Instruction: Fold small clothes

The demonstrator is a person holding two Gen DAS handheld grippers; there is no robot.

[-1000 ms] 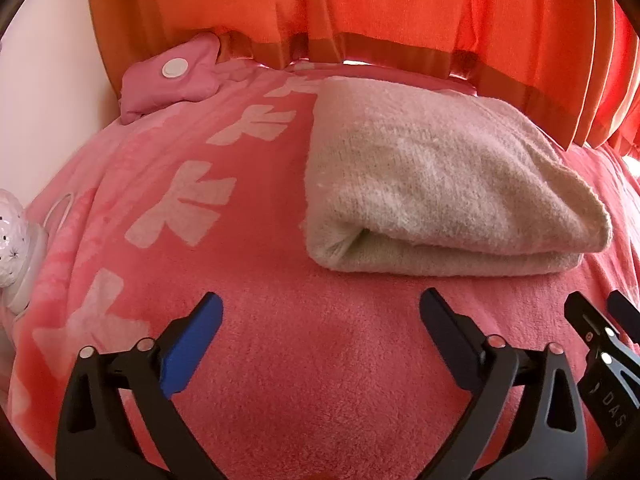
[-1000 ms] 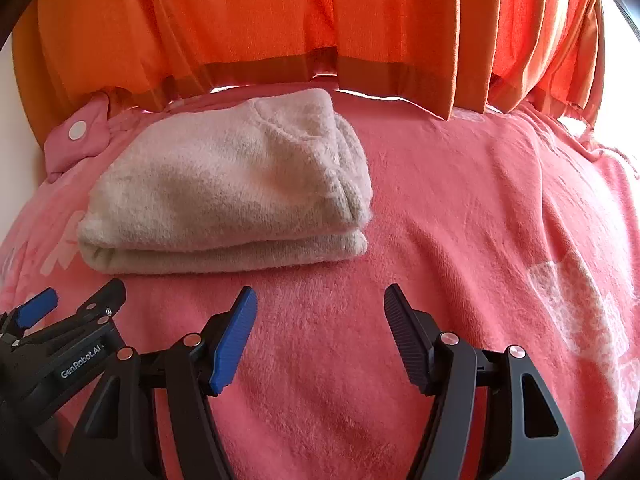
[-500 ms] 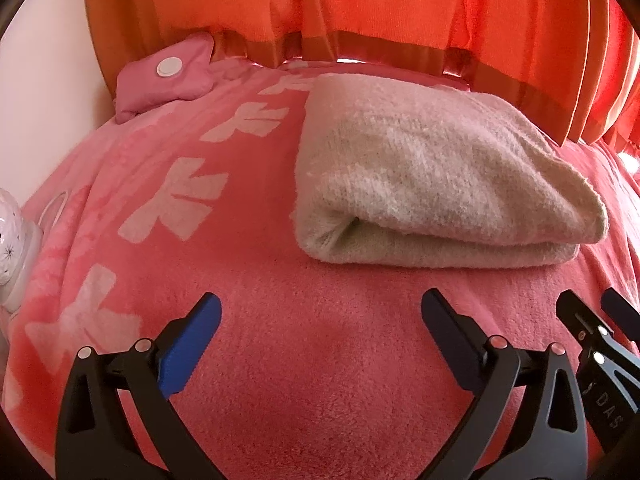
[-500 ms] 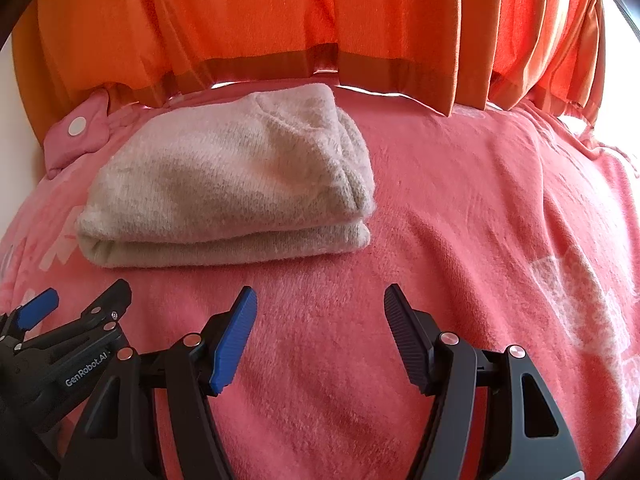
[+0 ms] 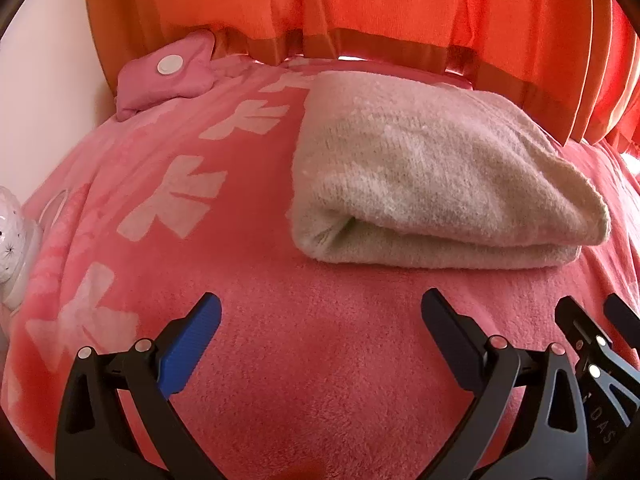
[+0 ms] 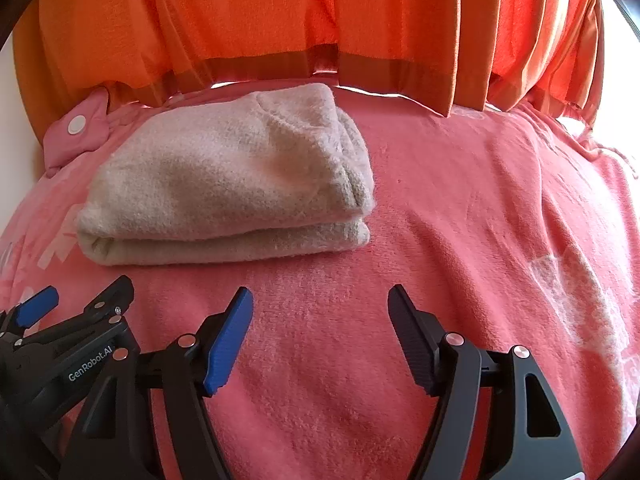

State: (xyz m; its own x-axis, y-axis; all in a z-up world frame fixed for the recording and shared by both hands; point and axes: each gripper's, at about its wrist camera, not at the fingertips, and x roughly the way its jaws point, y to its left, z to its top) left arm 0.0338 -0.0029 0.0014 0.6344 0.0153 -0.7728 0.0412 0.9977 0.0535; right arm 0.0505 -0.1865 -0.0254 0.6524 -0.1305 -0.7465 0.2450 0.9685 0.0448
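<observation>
Both wrist views look steeply down, side by side and close, sharing the folded cream garment (image 5: 432, 184) (image 6: 232, 184).

fuzzy knit garment (image 5: 432, 184), plush fleece blanket (image 5: 320, 360)

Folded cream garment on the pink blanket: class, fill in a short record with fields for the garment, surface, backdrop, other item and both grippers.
garment: cream knit garment, folded in layers, lying flat
surface: pink blanket with pale bow prints
backdrop: orange curtain
other item: pink pouch with white button, far left
left gripper: open, empty
right gripper: opening, nothing between the jaws
</observation>
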